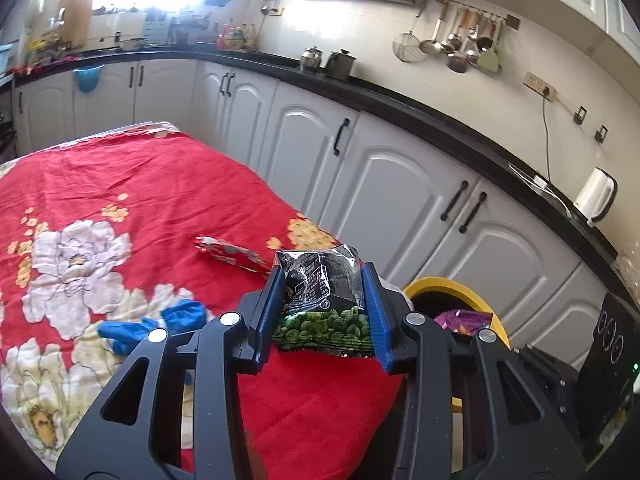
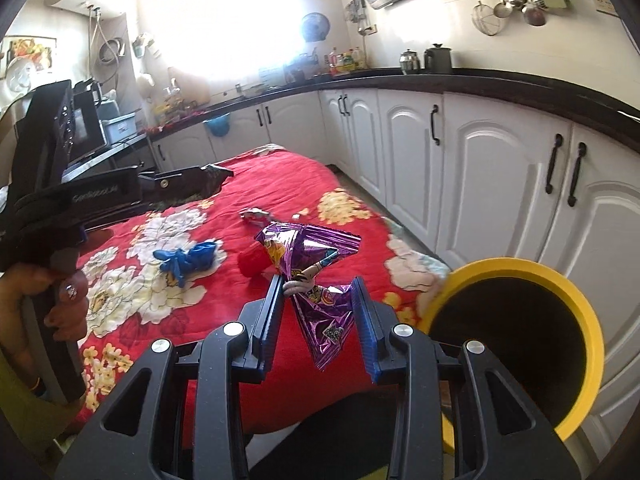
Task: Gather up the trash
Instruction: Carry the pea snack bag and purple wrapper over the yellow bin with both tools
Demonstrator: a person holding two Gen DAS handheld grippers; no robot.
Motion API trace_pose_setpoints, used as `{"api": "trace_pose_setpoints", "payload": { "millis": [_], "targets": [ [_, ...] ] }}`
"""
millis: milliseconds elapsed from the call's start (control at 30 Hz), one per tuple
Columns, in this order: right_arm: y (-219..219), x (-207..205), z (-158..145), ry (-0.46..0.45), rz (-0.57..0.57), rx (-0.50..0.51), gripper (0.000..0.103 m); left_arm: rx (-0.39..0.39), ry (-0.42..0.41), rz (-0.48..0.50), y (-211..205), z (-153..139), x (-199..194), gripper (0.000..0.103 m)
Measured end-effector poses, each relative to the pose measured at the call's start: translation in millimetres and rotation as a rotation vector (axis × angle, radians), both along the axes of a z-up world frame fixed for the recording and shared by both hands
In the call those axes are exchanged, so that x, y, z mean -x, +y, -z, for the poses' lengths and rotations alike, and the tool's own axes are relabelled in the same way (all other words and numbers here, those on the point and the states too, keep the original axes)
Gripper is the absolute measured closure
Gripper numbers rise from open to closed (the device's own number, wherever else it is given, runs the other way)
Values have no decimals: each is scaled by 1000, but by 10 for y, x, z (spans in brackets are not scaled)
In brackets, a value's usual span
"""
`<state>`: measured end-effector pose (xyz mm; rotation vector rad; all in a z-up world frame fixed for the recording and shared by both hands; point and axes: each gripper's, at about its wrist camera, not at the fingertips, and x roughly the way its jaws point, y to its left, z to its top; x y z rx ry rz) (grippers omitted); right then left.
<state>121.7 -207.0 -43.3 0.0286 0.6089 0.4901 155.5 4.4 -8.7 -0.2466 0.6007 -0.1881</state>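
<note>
My left gripper is shut on a black and green snack bag and holds it above the red flowered cloth, near the table's right edge. My right gripper is shut on a crumpled purple foil wrapper, just left of the yellow-rimmed black bin. In the left wrist view the bin stands right of the bag, with the purple wrapper showing over its opening. A red wrapper and a blue glove lie on the cloth.
White cabinets with a black counter run along the right. A white kettle and pots stand on the counter. The left gripper's body and the hand holding it fill the left of the right wrist view.
</note>
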Motion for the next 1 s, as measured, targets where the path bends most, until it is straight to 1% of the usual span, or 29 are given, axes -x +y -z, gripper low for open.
{"api": "trace_pose_setpoints", "payload": {
  "millis": [600, 1000],
  "targets": [
    [-772, -22, -28, -15, 161, -17, 70, -44, -12, 108, -569, -3, 65, 71],
    [-1186, -40, -10, -19, 254, -35, 70, -62, -7, 183, -983, 43, 16, 71]
  ]
}}
